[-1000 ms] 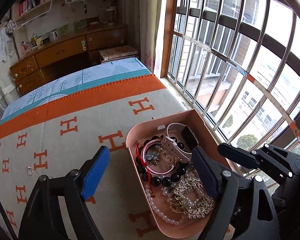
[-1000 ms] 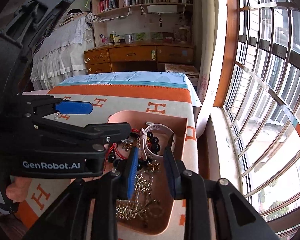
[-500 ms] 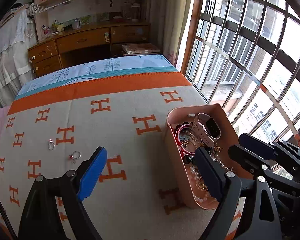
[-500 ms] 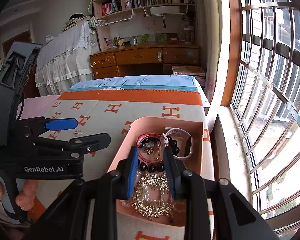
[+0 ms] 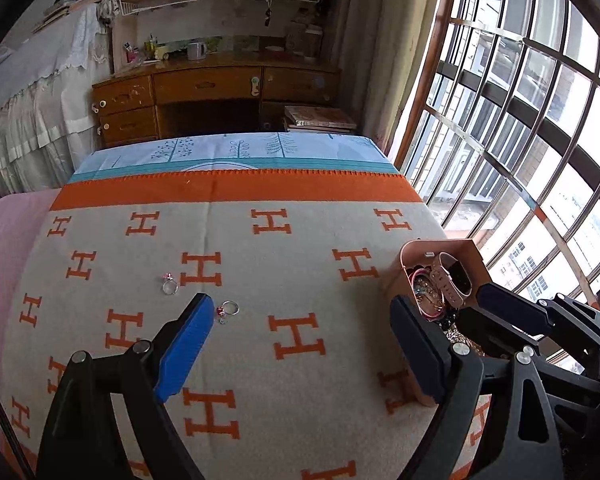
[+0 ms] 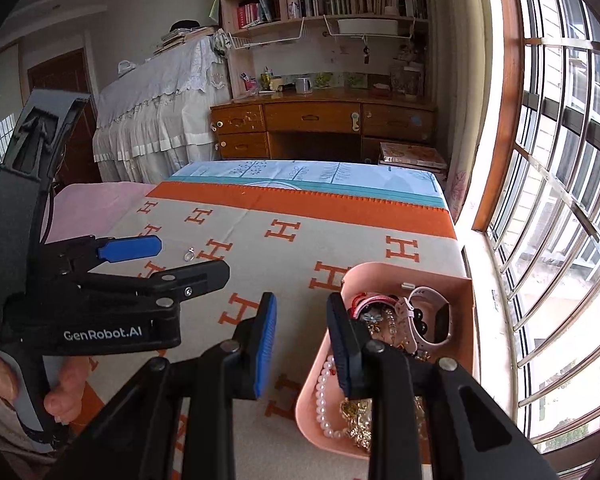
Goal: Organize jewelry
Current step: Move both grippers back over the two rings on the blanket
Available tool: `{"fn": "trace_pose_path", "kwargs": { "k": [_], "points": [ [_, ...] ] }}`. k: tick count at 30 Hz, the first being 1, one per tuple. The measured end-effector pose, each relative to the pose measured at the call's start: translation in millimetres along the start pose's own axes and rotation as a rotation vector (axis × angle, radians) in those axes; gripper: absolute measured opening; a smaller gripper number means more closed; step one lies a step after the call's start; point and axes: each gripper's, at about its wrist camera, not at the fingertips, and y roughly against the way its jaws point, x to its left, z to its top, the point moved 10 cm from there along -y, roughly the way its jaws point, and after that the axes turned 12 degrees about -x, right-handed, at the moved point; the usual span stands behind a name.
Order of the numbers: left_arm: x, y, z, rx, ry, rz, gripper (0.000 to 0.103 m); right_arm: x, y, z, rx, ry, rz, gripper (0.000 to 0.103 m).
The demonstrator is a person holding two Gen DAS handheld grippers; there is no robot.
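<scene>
Looking along my left gripper (image 5: pixel 300 336), I see the cream blanket with orange H letters (image 5: pixel 300 280) spread wide and bare ahead, its orange band ending at a pale blue sheet, the barred window close on the right. My blue-padded jaws stand wide apart with nothing between them. Two small silver rings lie on the blanket: the nearer ring (image 5: pixel 229 309) sits just beside my left pad's tip, the farther ring (image 5: pixel 169 287) a little beyond it and to the left. The pink plastic tray heaped with jewelry (image 5: pixel 466 250) sits at the blanket's right edge, just past my right finger. Through my right gripper (image 6: pixel 300 328), the same tray (image 6: pixel 440 280) hugs the window-side edge, with a white pearl strand (image 6: pixel 324 400), beads and a pink-strapped watch (image 6: pixel 424 316) inside. My jaws here are only narrowly parted and empty, the right finger over the tray's near rim. My left hand (image 6: pixel 66 392) holds its gripper to the left, above open blanket.
</scene>
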Motion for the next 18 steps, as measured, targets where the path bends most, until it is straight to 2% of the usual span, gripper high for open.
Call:
{"fn": "trace_pose_path", "kwargs": {
  "k": [12,18],
  "points": [
    [56.5,16.4,36.9,-0.074,0.012,0.067,0.088,49.4,-30.5,28.6,0.015,0.023,0.057,0.026],
    [81.6,9.9,46.5,-0.077,-0.004,0.093,0.089,62.4,-52.7,30.3,0.050,-0.010,0.077,0.026]
  ]
}}
